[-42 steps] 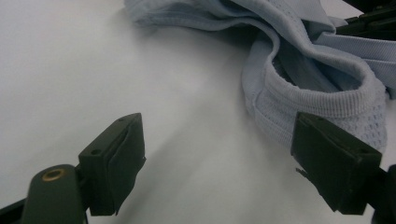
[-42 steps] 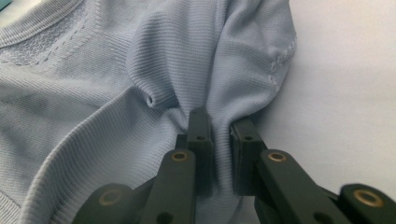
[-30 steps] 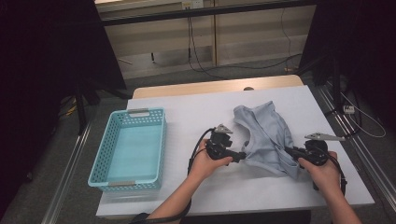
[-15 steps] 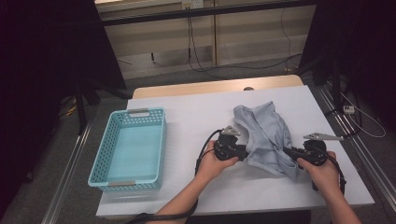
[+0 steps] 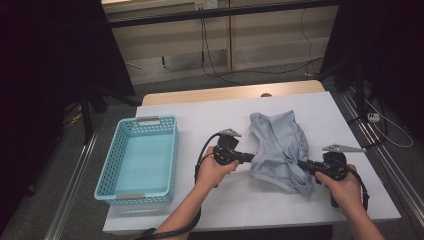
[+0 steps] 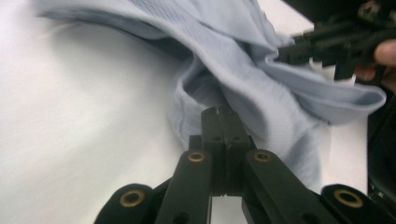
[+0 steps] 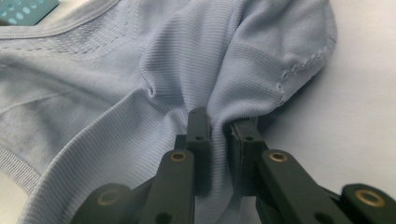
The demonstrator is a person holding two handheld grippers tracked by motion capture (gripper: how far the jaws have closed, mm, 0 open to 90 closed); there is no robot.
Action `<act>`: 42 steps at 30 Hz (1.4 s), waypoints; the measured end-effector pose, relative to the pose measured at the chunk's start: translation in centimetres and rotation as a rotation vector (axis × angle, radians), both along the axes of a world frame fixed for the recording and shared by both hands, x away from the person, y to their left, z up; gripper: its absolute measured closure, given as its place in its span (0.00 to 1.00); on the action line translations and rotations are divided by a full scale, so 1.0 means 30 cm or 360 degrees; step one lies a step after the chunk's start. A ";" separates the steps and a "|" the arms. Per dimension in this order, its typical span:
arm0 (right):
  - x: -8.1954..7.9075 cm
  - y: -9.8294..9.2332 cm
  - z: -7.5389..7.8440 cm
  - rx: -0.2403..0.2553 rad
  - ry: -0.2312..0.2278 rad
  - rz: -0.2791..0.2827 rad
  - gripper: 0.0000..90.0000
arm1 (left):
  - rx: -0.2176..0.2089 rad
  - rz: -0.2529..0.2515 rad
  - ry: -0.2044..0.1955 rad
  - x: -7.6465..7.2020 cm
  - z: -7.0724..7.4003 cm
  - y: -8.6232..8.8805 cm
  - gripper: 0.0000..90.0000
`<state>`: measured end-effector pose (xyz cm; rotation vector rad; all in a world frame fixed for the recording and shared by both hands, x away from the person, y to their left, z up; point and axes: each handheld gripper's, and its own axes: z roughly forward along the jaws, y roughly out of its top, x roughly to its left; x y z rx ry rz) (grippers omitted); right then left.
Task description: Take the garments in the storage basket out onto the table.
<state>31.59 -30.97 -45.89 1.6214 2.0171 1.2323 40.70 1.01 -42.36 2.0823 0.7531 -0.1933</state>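
I see the light blue garment (image 5: 277, 147) lying crumpled on the right half of the white worktop (image 5: 210, 117), closer to the right edge than to the left one. Its far part reaches toward the middle of the worktop, and its near hem stops a little before the near edge, so a strip of free surface is left there.

My left tool (image 5: 248, 159) comes in level from the left and meets the left border of the garment. Its jaws have just been closing, and in the left gripper view they are pressed together on a fold of the cloth (image 6: 243, 88). My right tool (image 5: 303, 165) lies at the near right part of the garment, and in the right gripper view the jaws (image 7: 219, 122) stand almost together with a ridge of ribbed fabric pinched between them. So both tools hold the garment, one at each side.

Free room for moving is wide at the middle and toward the far edge, where the worktop is bare. Toward the right edge there is little space beside my right hand (image 5: 340, 187).

A turquoise basket (image 5: 137, 187) stands at the left side, with its long wall along the left edge, well apart from the garment. It narrows the way to the left. Beyond the far edge I see a wooden strip (image 5: 230, 92) and cables on the floor (image 5: 220, 70).
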 end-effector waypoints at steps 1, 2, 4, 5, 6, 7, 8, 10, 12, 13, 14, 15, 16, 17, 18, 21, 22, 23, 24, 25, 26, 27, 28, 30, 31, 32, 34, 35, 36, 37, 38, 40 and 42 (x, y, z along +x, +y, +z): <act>-0.001 0.004 0.001 -0.0006 0.0000 0.0009 0.90 | -0.0007 -0.0003 -0.0005 -0.002 0.000 0.005 1.00; -0.001 0.008 0.001 -0.0001 0.0004 0.0020 0.90 | -0.0001 0.0001 -0.0030 -0.005 0.001 0.010 1.00; -0.004 0.019 0.002 0.0033 0.0013 0.0042 0.90 | 0.0023 0.0010 -0.0050 -0.009 0.004 0.017 1.00; -0.006 0.028 0.003 0.0049 0.0018 0.0063 0.90 | 0.0028 0.0029 -0.0063 -0.009 0.005 0.022 0.97; -0.008 0.040 0.004 0.0045 0.0019 0.0084 0.90 | 0.0051 0.0041 -0.0059 -0.008 0.006 0.026 0.96; -0.010 0.050 0.004 0.0033 0.0014 0.0106 0.90 | 0.0056 0.0049 -0.0057 -0.005 0.006 0.034 0.92; -0.010 0.060 0.005 0.0029 0.0014 0.0121 0.90 | 0.0051 0.0064 -0.0058 -0.004 0.003 0.041 0.88; -0.010 0.081 0.006 0.0039 0.0017 0.0150 0.90 | 0.0061 0.0070 -0.0053 -0.005 -0.002 0.048 0.86; -0.012 0.104 0.007 0.0059 0.0023 0.0184 0.90 | 0.0064 0.0074 -0.0050 -0.007 -0.002 0.052 0.84; -0.012 0.115 0.012 -0.0008 0.0000 0.0189 0.89 | 0.0062 0.0077 -0.0053 -0.008 -0.002 0.053 0.83; -0.011 0.122 0.018 -0.0066 -0.0021 0.0190 0.86 | 0.0057 0.0083 -0.0063 -0.010 -0.002 0.054 0.82; -0.009 0.125 0.025 -0.0117 -0.0051 0.0190 0.84 | 0.0056 0.0076 -0.0057 -0.010 -0.003 0.054 0.82; -0.007 0.125 0.032 -0.0145 -0.0060 0.0188 0.83 | 0.0058 0.0081 -0.0058 -0.010 -0.005 0.054 0.82; -0.005 0.123 0.040 -0.0148 -0.0064 0.0184 0.78 | 0.0059 0.0083 -0.0059 -0.011 -0.006 0.054 0.81; -0.003 0.122 0.050 -0.0167 -0.0079 0.0170 0.70 | 0.0063 0.0078 -0.0055 -0.011 -0.008 0.053 0.81; 0.006 0.128 0.087 -0.0284 -0.0158 0.0161 0.56 | 0.0059 0.0080 -0.0050 -0.011 -0.013 0.051 0.80; 0.011 0.134 0.100 -0.0310 -0.0191 0.0154 0.49 | 0.0058 0.0084 -0.0055 -0.011 -0.013 0.050 0.80; 0.015 0.143 0.112 -0.0343 -0.0216 0.0150 0.46 | 0.0059 0.0083 -0.0056 -0.011 -0.014 0.049 0.80; 0.022 0.155 0.122 -0.0370 -0.0225 0.0178 0.44 | 0.0059 0.0086 -0.0061 -0.012 -0.014 0.048 0.80; 0.028 0.167 0.130 -0.0408 -0.0247 0.0185 0.41 | 0.0058 0.0094 -0.0070 -0.012 -0.014 0.049 0.79; 0.034 0.179 0.138 -0.0421 -0.0275 0.0175 0.38 | 0.0057 0.0091 -0.0060 -0.012 -0.015 0.048 0.78; 0.043 0.191 0.144 -0.0414 -0.0292 0.0188 0.35 | 0.0072 0.0085 -0.0056 -0.011 -0.017 0.047 0.79; 0.051 0.205 0.150 -0.0452 -0.0303 0.0198 0.34 | 0.0070 0.0091 -0.0066 -0.013 -0.019 0.048 0.79; 0.063 0.226 0.163 -0.0486 -0.0334 0.0178 0.30 | 0.0068 0.0097 -0.0058 -0.014 -0.020 0.049 0.78; 0.069 0.230 0.172 -0.0506 -0.0341 0.0167 0.29 | 0.0068 0.0103 -0.0064 -0.014 -0.020 0.050 0.77; 0.073 0.231 0.179 -0.0534 -0.0324 0.0176 0.29 | 0.0072 0.0097 -0.0057 -0.014 -0.019 0.052 0.76; 0.075 0.217 0.191 -0.0567 -0.0339 0.0126 0.28 | 0.0068 0.0104 -0.0066 -0.016 -0.019 0.057 0.76; 0.074 0.208 0.197 -0.0601 -0.0359 0.0116 0.27 | 0.0070 0.0110 -0.0065 -0.016 -0.019 0.059 0.75; 0.074 0.201 0.202 -0.0618 -0.0343 0.0130 0.25 | 0.0071 0.0116 -0.0068 -0.015 -0.020 0.062 0.72; 0.074 0.193 0.205 -0.0594 -0.0337 0.0122 0.24 | 0.0074 0.0127 -0.0066 -0.015 -0.022 0.064 0.69; 0.074 0.186 0.205 -0.0528 -0.0358 0.0104 0.24 | 0.0087 0.0128 -0.0059 -0.014 -0.023 0.066 0.69; 0.077 0.194 0.198 -0.0461 -0.0367 0.0178 0.24 | 0.0097 0.0138 -0.0070 -0.014 -0.025 0.070 0.68; 0.084 0.227 0.189 -0.0476 -0.0376 0.0229 0.24 | 0.0104 0.0158 -0.0082 -0.014 -0.022 0.072 0.62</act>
